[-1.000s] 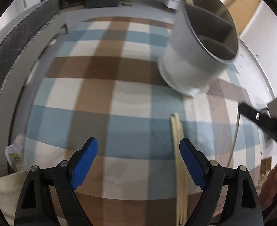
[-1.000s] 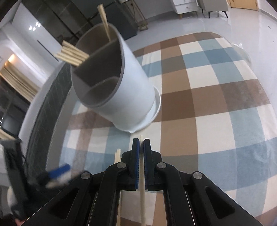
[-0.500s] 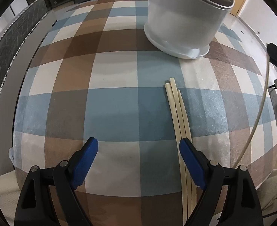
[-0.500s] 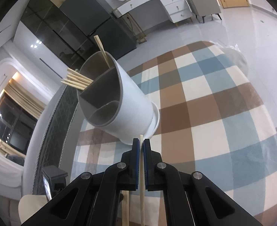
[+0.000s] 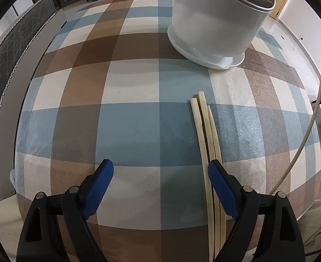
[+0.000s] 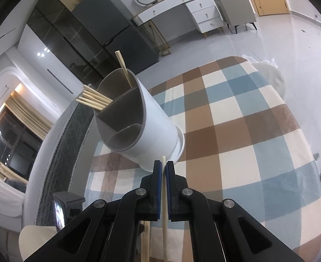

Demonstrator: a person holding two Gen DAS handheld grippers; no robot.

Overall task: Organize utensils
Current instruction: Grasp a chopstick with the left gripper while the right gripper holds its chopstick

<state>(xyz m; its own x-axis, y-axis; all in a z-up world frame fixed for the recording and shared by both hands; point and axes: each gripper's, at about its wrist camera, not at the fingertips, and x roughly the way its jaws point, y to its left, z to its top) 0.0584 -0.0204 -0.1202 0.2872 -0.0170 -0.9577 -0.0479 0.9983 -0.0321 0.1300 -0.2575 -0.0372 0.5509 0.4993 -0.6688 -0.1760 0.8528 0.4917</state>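
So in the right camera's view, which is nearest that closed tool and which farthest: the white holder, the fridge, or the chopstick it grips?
1. Chopstick: clamped in the right tool.
2. White holder: just ahead, on the checked cloth.
3. Fridge: far back, against the wall.

One white cylindrical utensil holder with grey dividers point(image 6: 151, 128) stands on the checked blue, brown and cream tablecloth point(image 5: 127, 126). Three pale wooden chopsticks point(image 5: 206, 135) lie on the cloth near the holder's base. Inside the holder, about six more chopsticks point(image 6: 94, 99) fan out of one compartment, and a single chopstick point(image 6: 123, 68) leans in another.
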